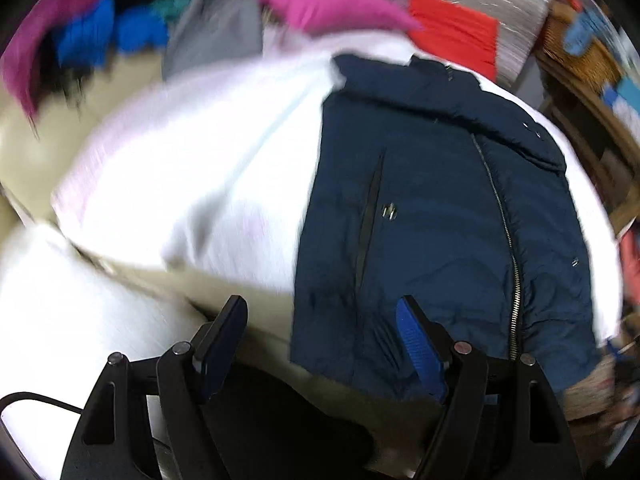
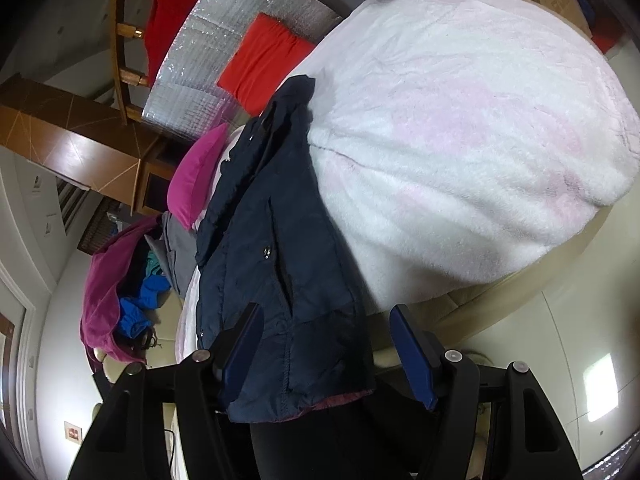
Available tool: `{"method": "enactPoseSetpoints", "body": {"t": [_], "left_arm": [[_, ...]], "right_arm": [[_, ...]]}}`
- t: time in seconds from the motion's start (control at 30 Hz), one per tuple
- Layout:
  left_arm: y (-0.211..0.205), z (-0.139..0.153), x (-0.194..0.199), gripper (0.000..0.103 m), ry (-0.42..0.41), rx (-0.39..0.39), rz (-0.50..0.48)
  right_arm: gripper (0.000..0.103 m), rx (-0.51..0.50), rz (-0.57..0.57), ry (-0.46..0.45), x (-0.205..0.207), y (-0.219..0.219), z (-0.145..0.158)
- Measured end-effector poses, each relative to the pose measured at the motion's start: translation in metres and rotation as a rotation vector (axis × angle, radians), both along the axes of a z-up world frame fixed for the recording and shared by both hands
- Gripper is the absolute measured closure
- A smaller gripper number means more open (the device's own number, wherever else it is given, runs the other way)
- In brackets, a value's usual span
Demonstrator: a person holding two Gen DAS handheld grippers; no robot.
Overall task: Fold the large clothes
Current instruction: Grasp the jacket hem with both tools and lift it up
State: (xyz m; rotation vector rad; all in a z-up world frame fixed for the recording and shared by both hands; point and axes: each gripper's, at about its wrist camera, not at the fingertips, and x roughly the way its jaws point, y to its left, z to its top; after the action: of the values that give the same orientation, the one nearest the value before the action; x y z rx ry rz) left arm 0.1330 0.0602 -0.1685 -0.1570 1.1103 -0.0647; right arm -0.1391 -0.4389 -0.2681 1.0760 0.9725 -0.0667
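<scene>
A navy zip-up jacket (image 1: 440, 208) lies flat on a white fluffy blanket (image 1: 192, 168), its zipper running down the right side. My left gripper (image 1: 320, 336) hangs open just above the jacket's lower left corner; its right finger (image 1: 420, 352) overlaps the hem and nothing is pinched. In the right wrist view the same jacket (image 2: 272, 272) lies along the blanket's (image 2: 460, 140) left side. My right gripper (image 2: 326, 348) stands open with the jacket's hem between its fingers. A gap shows beside the right pad.
A heap of magenta, blue and grey clothes (image 2: 128, 292) lies beyond the jacket. A pink cushion (image 1: 332, 8) and a red garment (image 2: 264, 60) on a silver mat (image 2: 224, 44) lie further off. Wooden furniture (image 2: 80, 148) stands behind. A dark trouser leg (image 2: 320, 448) is below the gripper.
</scene>
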Motion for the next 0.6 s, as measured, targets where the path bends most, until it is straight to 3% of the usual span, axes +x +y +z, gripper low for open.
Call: {"method": "enactPoseSetpoints", "body": {"t": [0.1, 0.2, 0.43, 0.5, 0.6], "left_arm": [[0.009, -0.032, 0.006, 0.026, 0.105, -0.125, 0.027], [0.008, -0.064, 0.011, 0.026, 0.197, -0.147, 0.032], [0.003, -0.089, 0.025, 0.026, 0.219, -0.166, 0.013], [0.002, -0.089, 0.029, 0.041, 0.209, -0.186, -0.008], [0.003, -0.091, 0.026, 0.054, 0.205, -0.233, -0.022]], "right_arm": [[0.034, 0.014, -0.002, 0.004, 0.001, 0.0, -0.003], [0.034, 0.036, -0.013, 0.016, 0.001, -0.001, -0.011], [0.034, 0.077, -0.039, 0.044, -0.002, -0.003, -0.027], [0.034, 0.088, -0.044, 0.045, -0.003, -0.003, -0.03], [0.034, 0.095, -0.039, 0.05, -0.001, -0.001, -0.033]]}}
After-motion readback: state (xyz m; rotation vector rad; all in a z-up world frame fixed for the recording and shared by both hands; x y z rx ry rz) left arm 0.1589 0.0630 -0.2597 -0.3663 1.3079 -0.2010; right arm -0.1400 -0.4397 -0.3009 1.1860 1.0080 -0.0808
